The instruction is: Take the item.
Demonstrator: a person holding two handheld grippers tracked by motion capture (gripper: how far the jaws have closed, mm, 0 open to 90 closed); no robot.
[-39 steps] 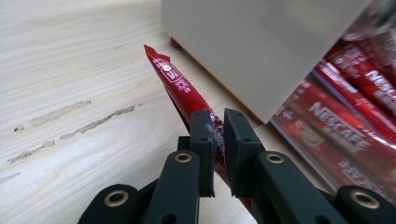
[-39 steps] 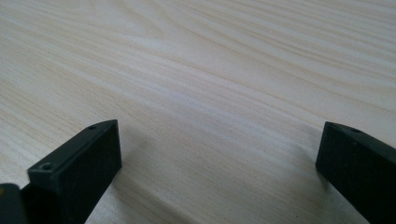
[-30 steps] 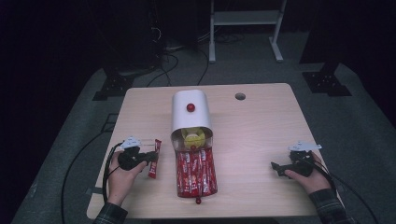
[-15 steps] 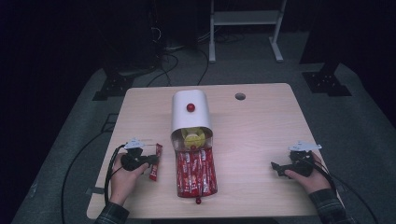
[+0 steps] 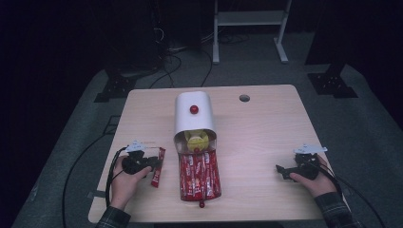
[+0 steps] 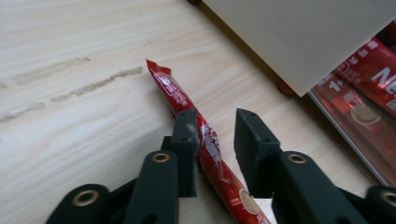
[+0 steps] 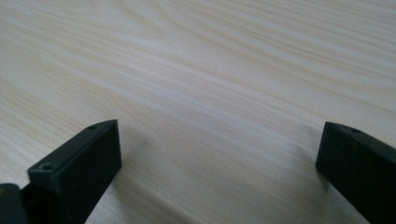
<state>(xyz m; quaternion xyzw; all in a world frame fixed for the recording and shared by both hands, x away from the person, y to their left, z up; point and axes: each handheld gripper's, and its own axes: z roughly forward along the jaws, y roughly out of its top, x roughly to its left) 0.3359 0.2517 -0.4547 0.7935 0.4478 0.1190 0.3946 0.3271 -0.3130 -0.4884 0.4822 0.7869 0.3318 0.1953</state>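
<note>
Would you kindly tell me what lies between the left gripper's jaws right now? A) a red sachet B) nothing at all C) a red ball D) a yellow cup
A: in the left gripper view a red sachet runs between the open jaws of the left gripper, touching one jaw while a gap remains at the other.
</note>
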